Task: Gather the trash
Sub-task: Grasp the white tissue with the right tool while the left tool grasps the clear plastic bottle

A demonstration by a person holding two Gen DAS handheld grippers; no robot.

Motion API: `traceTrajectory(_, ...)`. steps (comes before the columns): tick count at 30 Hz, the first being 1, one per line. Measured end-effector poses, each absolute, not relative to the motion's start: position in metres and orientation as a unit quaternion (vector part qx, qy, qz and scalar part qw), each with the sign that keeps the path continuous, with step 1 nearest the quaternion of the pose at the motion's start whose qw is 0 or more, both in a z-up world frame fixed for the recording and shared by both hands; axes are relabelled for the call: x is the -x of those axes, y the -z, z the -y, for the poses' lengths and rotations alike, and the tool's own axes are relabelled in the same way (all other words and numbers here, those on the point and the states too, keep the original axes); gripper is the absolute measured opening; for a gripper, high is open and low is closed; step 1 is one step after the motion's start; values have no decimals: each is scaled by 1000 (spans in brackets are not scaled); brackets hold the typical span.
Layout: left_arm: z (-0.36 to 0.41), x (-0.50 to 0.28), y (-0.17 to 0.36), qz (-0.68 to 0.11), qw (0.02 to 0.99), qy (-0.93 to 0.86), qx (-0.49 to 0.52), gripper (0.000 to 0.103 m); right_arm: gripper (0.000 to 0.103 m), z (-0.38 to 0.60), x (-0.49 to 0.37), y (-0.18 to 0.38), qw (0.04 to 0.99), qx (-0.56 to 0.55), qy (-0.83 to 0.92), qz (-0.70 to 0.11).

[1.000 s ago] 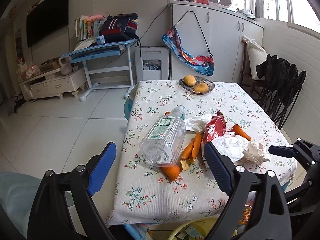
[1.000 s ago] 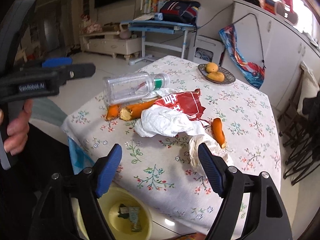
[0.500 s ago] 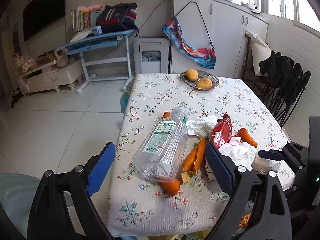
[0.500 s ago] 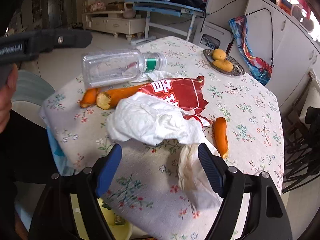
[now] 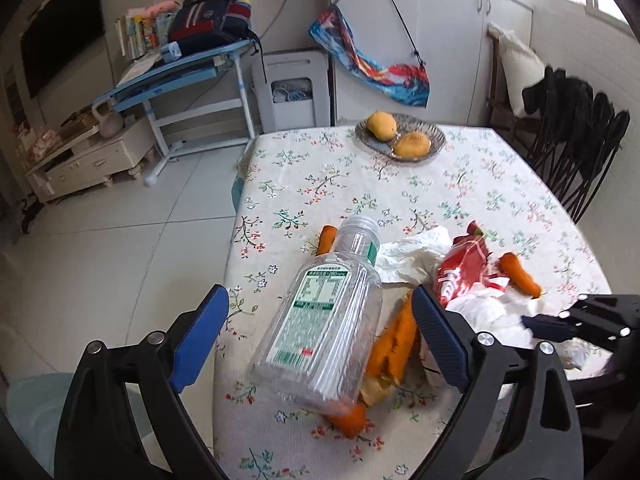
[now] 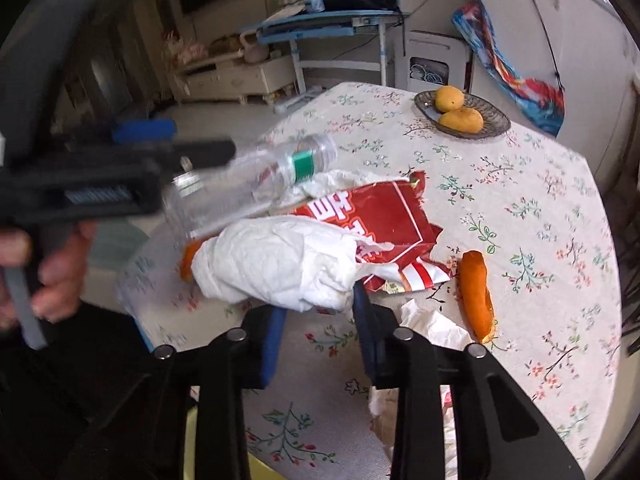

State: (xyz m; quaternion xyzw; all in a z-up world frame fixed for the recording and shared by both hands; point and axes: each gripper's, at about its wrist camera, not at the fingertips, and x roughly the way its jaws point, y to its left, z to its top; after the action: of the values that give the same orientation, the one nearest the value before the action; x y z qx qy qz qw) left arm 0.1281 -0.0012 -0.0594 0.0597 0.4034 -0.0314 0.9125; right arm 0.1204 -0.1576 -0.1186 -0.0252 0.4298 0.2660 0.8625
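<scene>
This is looking like a home living room: a TV (image 5: 60, 52) is hanging on the wall, a backpack (image 5: 212, 20) is lying on a desk (image 5: 176, 76), and a fruit bowl (image 5: 400, 140) is sitting on the flowered worktop (image 5: 320, 184).

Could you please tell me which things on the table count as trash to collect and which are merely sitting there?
Trash: clear plastic bottle; crumpled white tissue; torn red snack wrapper; orange carrot scraps.

Just there: glass dish of yellow mangoes; floral tablecloth.

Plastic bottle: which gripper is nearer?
Left. The left gripper is open with its fingers either side of the plastic bottle; the right gripper is closing at the tissue beside it.
</scene>
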Motion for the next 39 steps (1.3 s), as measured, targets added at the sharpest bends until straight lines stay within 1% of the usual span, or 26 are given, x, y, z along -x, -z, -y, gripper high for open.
traceTrajectory(2,1,-134,62,-413,908,31,-62,89,33,159,-121,117,863,19,-267,-429)
traceTrajectory(3,1,-138,64,-420,905,32,-60,89,36,157,-121,116,866,26,-262,-426)
traceTrajectory(5,0,-142,66,-429,901,33,-56,89,62,154,-119,114,873,41,-252,-415)
traceTrajectory(7,1,-143,69,-434,898,35,-55,89,69,150,-118,111,881,50,-250,-399)
traceTrajectory(13,2,-147,72,-442,894,41,-55,89,69,139,-118,106,879,66,-279,-380)
traceTrajectory(15,2,-148,72,-442,894,42,-55,89,57,141,-122,106,876,48,-288,-383)
traceTrajectory(16,2,-148,71,-442,894,43,-55,89,48,142,-124,106,875,43,-290,-385)
traceTrajectory(17,1,-149,71,-442,894,43,-54,89,44,144,-126,106,876,39,-287,-387)
traceTrajectory(19,1,-151,71,-442,894,43,-54,89,41,147,-129,109,876,38,-277,-393)
traceTrajectory(21,1,-152,71,-443,894,42,-53,89,41,148,-130,110,873,33,-281,-398)
traceTrajectory(22,0,-153,71,-443,894,42,-54,89,48,146,-130,111,869,36,-285,-403)
traceTrajectory(23,1,-154,72,-444,893,42,-55,89,61,144,-130,112,868,40,-286,-405)
traceTrajectory(24,2,-154,72,-445,893,42,-57,89,64,142,-129,113,869,46,-281,-403)
traceTrajectory(26,4,-155,74,-448,891,41,-65,89,65,138,-129,116,870,52,-278,-403)
traceTrajectory(31,5,-158,79,-458,885,39,-75,89,65,153,-140,120,866,-15,-273,-419)
traceTrajectory(33,4,-160,81,-463,882,43,-72,89,51,155,-144,124,862,-14,-262,-433)
traceTrajectory(34,4,-160,83,-466,881,45,-73,85,42,155,-145,126,860,-14,-262,-439)
traceTrajectory(35,5,-160,84,-470,878,48,-76,79,34,155,-146,127,859,-13,-260,-441)
traceTrajectory(36,7,-161,86,-474,876,52,-79,76,29,156,-147,127,860,-13,-257,-439)
traceTrajectory(37,7,-160,88,-476,874,54,-79,66,20,156,-147,126,862,-15,-257,-437)
traceTrajectory(38,7,-161,89,-477,873,53,-83,63,19,158,-146,124,864,-19,-256,-434)
traceTrajectory(39,9,-160,89,-475,874,55,-87,62,18,161,-146,120,868,-26,-253,-427)
